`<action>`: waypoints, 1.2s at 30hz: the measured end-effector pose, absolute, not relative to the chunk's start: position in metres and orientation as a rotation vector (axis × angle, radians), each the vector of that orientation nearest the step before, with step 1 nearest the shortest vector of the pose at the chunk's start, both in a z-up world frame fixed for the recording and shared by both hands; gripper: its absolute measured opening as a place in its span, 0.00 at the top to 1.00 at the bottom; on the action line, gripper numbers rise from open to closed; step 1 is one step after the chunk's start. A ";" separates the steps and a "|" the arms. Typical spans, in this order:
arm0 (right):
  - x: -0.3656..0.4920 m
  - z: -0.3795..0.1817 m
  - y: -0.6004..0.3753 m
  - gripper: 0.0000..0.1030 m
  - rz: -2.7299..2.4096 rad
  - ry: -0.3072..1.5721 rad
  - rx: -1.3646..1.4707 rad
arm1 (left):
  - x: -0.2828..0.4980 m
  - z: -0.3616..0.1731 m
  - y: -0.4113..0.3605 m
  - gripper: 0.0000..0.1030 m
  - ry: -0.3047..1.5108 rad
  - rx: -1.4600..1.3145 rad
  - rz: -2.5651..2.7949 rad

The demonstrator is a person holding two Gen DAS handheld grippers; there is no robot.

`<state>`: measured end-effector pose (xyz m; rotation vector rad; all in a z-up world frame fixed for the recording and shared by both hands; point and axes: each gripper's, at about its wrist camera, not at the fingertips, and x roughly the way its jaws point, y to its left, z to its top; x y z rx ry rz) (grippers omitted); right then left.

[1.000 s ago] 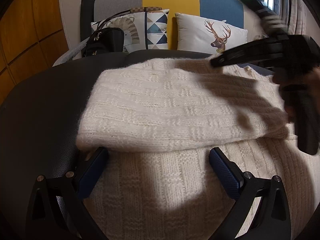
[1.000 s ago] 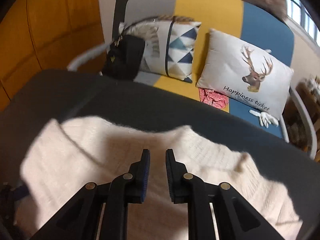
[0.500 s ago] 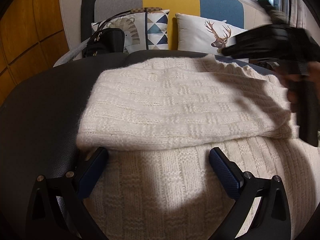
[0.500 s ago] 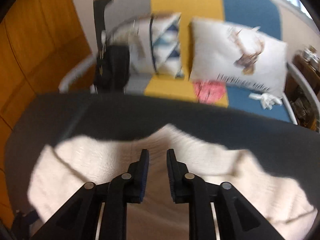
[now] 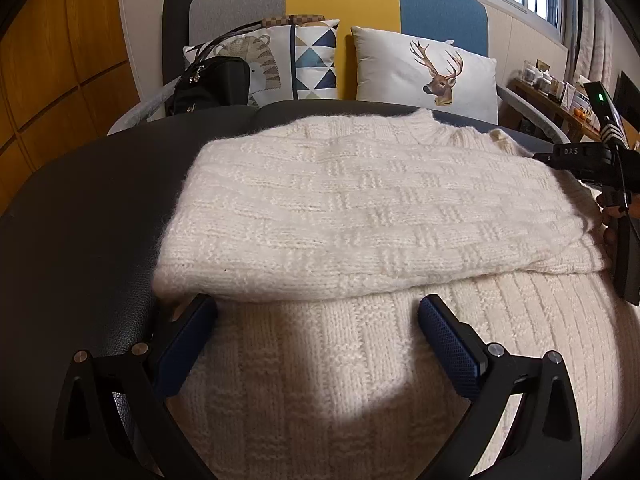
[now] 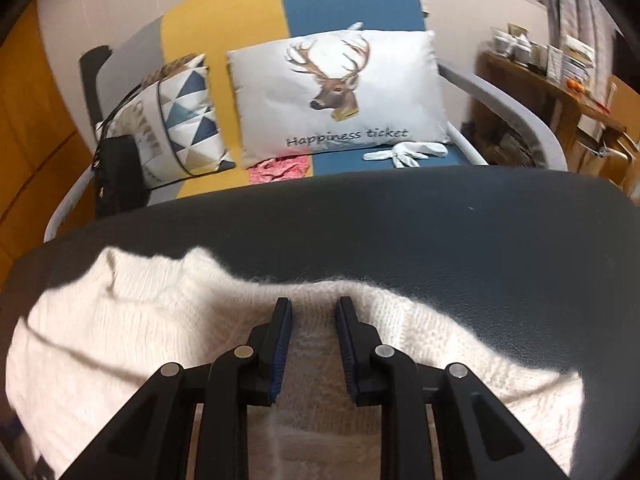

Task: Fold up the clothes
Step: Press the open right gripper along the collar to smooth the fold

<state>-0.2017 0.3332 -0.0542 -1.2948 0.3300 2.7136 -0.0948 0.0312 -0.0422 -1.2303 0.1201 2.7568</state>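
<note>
Cream knit sweater [image 5: 360, 208] folded on dark tabletop [image 5: 80, 220]. Left gripper [image 5: 316, 312] wide open, empty, at fold edge. Right gripper [image 6: 313, 320] narrowly parted over sweater's edge, gripping nothing.

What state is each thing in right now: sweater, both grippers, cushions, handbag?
sweater: partly folded, one layer lying over the body, flat on the table
left gripper: open wide, empty
right gripper: narrowly open, empty, above the sweater
deer cushion: upright
handbag: upright, closed
</note>
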 end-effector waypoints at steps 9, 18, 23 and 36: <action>-0.209 -0.029 0.263 0.76 2.798 0.011 -1.371 | -0.095 -0.043 0.032 0.01 0.119 -1.227 2.758; -0.194 -0.022 0.282 0.75 2.795 0.364 -1.398 | -0.095 -0.043 0.030 0.01 0.104 -1.224 2.753; -0.100 -0.005 0.291 0.75 2.776 0.386 -1.302 | -0.096 -0.042 0.029 0.01 0.096 -1.233 2.743; 0.014 -0.038 0.282 0.71 2.660 0.164 -1.256 | -0.088 -0.038 0.037 0.00 0.203 -1.281 2.773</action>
